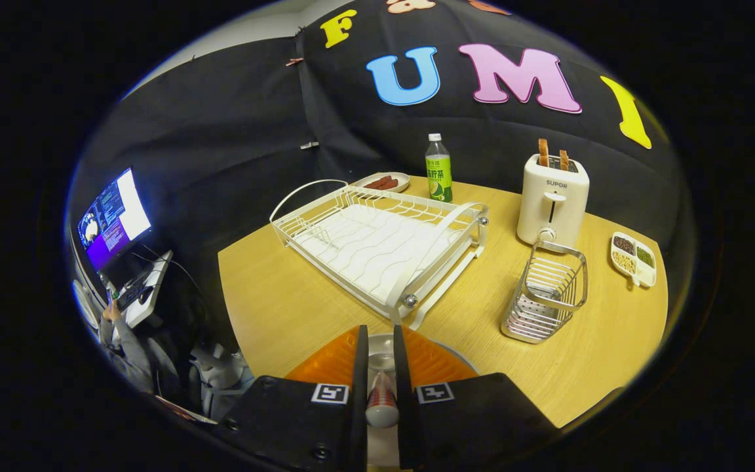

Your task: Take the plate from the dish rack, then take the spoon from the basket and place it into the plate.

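Gripper (377, 367) is narrow, clamped on the spoon (382, 387), bowl end pointing forward between the fingers. Orange plate (325, 360) sits on the desk (272, 295) directly under the gripper, already out of the dish rack (377, 246) just ahead. Basket (544, 295) is off to the right, looks empty. Reads as the placing step. Next: lower over the plate centre, open, let the spoon settle flat.

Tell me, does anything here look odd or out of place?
Nothing looks spilled or broken. The dish rack is empty and sits at an angle on the table. The claw is shut on a spoon above the orange plate. Two slices stick up from the toaster.
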A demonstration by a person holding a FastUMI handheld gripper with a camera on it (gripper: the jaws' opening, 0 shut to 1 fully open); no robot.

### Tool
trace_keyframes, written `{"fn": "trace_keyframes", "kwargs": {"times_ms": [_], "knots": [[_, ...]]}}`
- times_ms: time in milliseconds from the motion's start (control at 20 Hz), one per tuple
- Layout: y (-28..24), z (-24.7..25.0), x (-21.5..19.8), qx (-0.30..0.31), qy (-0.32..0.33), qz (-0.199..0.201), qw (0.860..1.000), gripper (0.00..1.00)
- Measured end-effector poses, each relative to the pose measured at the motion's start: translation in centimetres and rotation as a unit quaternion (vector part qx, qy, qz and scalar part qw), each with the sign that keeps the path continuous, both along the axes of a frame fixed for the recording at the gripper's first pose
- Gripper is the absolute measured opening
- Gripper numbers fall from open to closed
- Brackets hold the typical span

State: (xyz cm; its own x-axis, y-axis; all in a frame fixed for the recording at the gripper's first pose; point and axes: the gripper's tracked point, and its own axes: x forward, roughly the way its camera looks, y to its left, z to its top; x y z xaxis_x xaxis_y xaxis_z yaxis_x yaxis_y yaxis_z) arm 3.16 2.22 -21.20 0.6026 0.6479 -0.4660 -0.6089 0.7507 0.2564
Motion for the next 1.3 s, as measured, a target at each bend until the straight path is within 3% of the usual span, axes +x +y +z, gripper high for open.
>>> {"fn": "trace_keyframes", "kwargs": {"times_ms": [200,250,400,700,900,1050,1300], "knots": [[-0.4,-0.6,0.0,0.004,0.024,-0.002,1.0,0.23],[-0.4,-0.9,-0.3,0.004,0.038,0.0,0.999,0.28],[-1.7,-0.1,0.6,0.0,0.027,-0.022,0.999,1.0],[-5.2,5.2,2.7,0.003,-0.028,-0.104,0.994,0.99],[-9.1,10.5,3.0,0.003,-0.074,-0.188,0.979,0.99],[-12.1,14.2,2.1,0.006,-0.101,-0.262,0.96,0.99],[-17.9,19.5,0.0,0.004,-0.154,-0.383,0.911,0.99]]}}
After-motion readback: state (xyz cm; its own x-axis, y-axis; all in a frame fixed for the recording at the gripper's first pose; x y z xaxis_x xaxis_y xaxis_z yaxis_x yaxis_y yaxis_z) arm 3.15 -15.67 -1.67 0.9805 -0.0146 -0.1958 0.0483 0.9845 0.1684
